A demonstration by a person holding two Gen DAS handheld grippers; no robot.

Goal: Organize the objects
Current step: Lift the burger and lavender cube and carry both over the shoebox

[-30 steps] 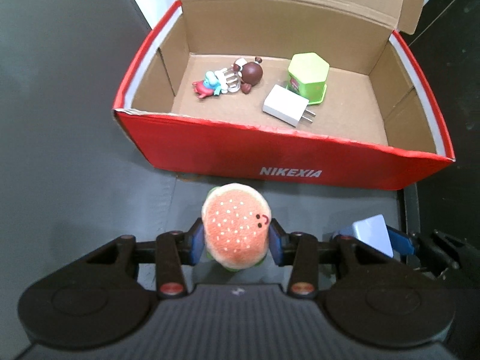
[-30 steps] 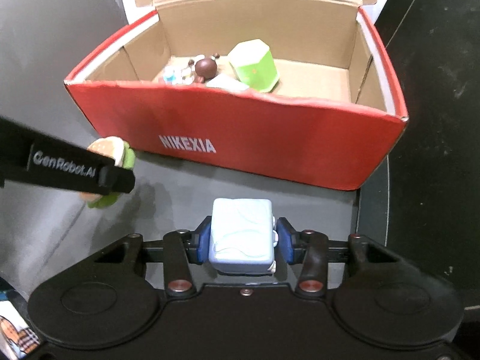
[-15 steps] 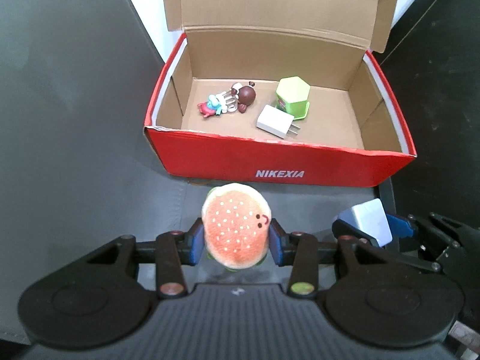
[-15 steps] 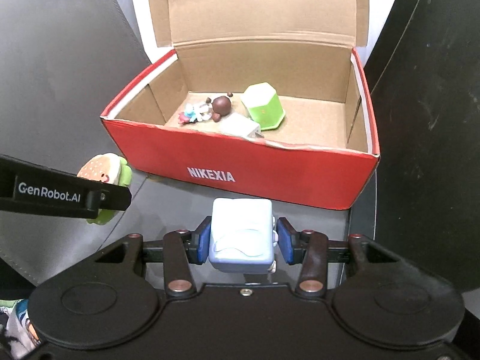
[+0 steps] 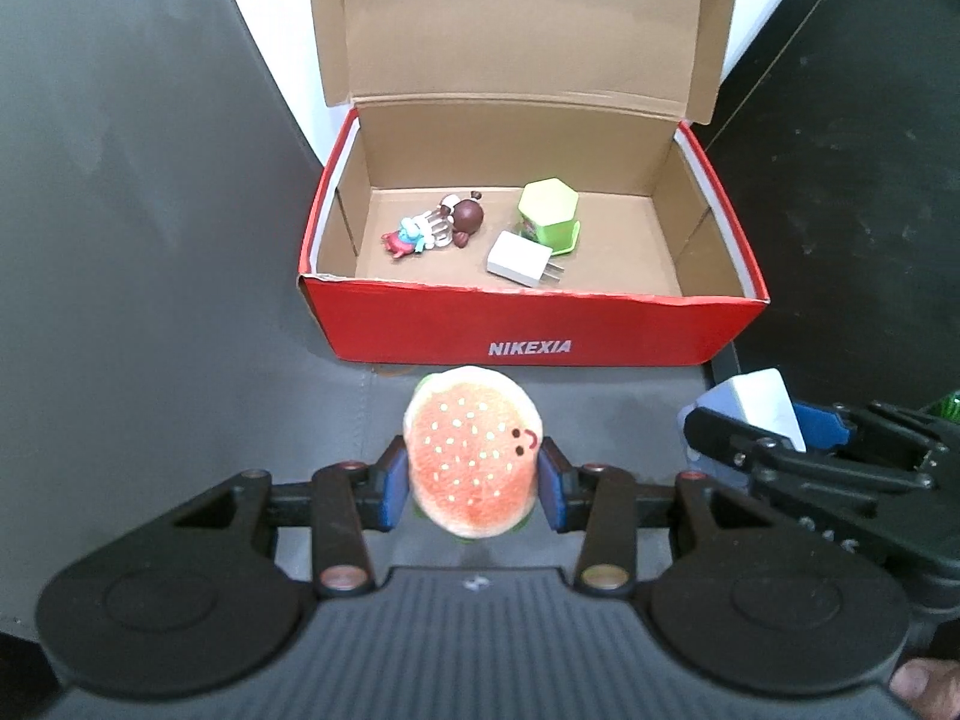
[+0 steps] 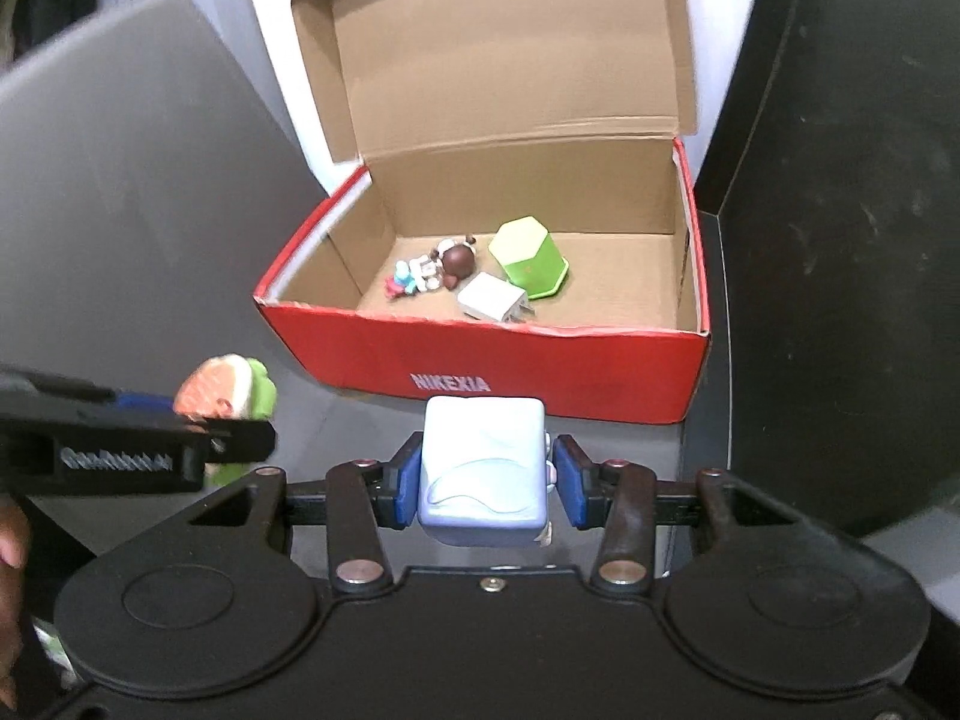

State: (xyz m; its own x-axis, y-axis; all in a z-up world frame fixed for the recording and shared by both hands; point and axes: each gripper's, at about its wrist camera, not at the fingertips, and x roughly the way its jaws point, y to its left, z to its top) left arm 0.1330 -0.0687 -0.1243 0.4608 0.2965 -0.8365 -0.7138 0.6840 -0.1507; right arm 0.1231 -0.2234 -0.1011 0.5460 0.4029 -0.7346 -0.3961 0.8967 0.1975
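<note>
My left gripper (image 5: 473, 483) is shut on a plush hamburger (image 5: 473, 450), held in front of the open red shoebox (image 5: 540, 324). My right gripper (image 6: 483, 480) is shut on a pale blue cube (image 6: 483, 468), also in front of the red shoebox (image 6: 510, 360). The box holds a small figurine (image 5: 438, 228), a white charger plug (image 5: 521, 259) and a green hexagonal container (image 5: 549, 217). The right gripper with the cube (image 5: 759, 405) shows at the right of the left wrist view. The hamburger (image 6: 225, 390) shows at the left of the right wrist view.
The box lid (image 5: 522, 18) stands open at the back. The box sits on a grey leather surface (image 5: 150, 240). A dark panel (image 6: 840, 240) lies to the right. The right half of the box floor (image 5: 630, 240) is bare.
Both grippers have pulled back and risen away from the box, each still holding its object. The box looks smaller and its inside shows more fully.
</note>
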